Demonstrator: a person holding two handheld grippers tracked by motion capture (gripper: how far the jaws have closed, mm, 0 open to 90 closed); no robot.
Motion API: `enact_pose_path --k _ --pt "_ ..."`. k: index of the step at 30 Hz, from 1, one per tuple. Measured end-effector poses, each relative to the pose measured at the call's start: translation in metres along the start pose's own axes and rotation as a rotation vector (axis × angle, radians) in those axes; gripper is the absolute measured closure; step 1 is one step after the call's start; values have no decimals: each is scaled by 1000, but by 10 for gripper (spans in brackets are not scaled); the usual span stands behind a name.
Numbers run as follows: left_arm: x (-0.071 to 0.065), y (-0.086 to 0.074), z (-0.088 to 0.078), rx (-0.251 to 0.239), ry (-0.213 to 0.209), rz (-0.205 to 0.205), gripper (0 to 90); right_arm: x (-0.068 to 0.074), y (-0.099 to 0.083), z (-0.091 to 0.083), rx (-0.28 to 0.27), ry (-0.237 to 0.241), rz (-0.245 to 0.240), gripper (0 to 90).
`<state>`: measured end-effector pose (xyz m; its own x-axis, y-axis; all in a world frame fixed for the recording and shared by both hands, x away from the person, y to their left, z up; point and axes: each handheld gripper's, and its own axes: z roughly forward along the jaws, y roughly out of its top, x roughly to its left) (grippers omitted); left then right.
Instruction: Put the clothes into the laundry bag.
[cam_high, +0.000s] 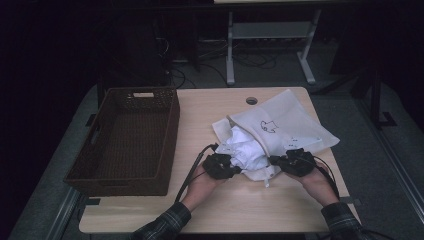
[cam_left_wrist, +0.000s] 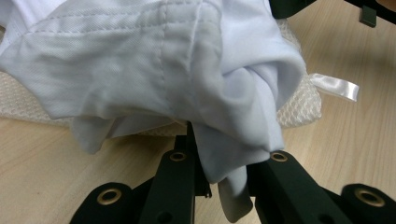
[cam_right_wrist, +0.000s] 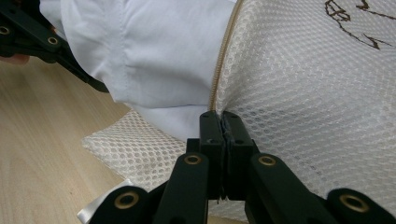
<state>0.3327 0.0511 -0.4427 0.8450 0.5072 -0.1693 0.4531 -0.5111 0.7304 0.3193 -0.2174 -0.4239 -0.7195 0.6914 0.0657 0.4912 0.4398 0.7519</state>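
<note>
A cream mesh laundry bag (cam_high: 280, 127) lies on the right half of the wooden table (cam_high: 210, 200), its zippered mouth turned toward the person. A crumpled white garment (cam_high: 245, 147) sits partly inside that mouth and partly spilled out onto the tabletop in front of it. The left gripper (cam_high: 220, 165) is clamped on a fold of the white garment, the cloth pinched between its black jaws. The right gripper (cam_high: 295, 161) has its jaws pressed together on the bag's mesh edge right at the zipper (cam_right_wrist: 224, 60). A white satin ribbon tag (cam_left_wrist: 336, 86) sticks out from the bag's corner. On the table's left stands a dark woven basket (cam_high: 102, 150), with nothing visible inside it, well apart from the bag.
</note>
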Motion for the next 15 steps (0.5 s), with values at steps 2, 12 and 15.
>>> enact_pose_path --k 2,12,15 --pt "0 1 1 -3 1 -4 802 0 0 0 -2 1 0 878" --pt "1 4 8 -19 12 -25 802 2 2 1 -6 10 -9 878" --pt "-1 4 10 -21 7 -28 800 3 2 1 -5 10 -9 878"
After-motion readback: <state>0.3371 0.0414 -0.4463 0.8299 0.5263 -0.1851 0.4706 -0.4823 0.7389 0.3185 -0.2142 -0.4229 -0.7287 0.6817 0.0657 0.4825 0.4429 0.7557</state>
